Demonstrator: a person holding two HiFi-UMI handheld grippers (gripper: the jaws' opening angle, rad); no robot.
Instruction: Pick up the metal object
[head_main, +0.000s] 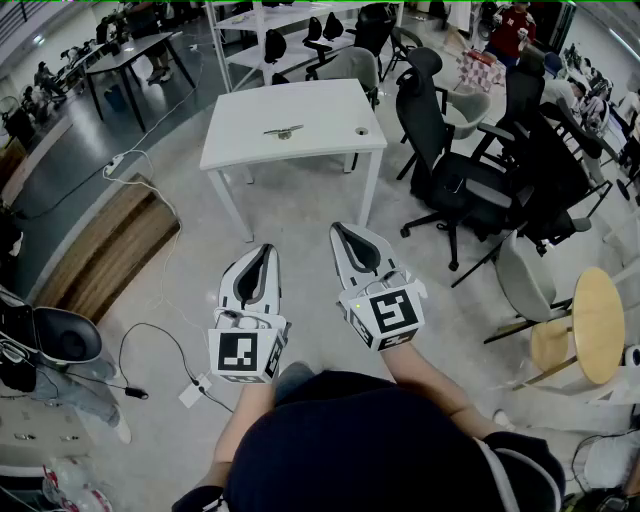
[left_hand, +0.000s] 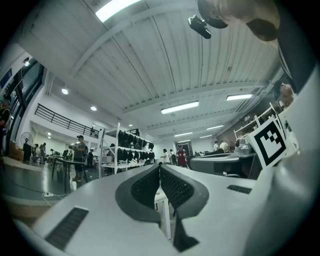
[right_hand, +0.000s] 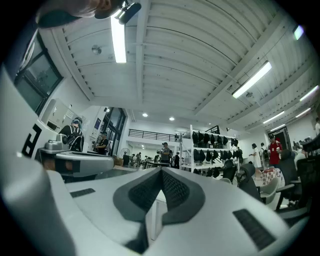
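The metal object (head_main: 283, 130), a small grey piece, lies near the middle of the white table (head_main: 240, 140) in the head view, well ahead of both grippers. My left gripper (head_main: 268, 247) is held low in front of the body, shut and empty, its tips also meeting in the left gripper view (left_hand: 159, 165). Beside it, my right gripper (head_main: 337, 228) is shut with nothing in it, its jaws closed tip to tip in the right gripper view (right_hand: 161, 170). Neither gripper view shows the metal object.
A round hole (head_main: 361, 130) sits at the table's right edge. Black office chairs (head_main: 450, 180) crowd the right side, with a round wooden stool (head_main: 590, 330) nearer. A cable and power strip (head_main: 193, 390) lie on the floor at left, beside wooden steps (head_main: 110, 250).
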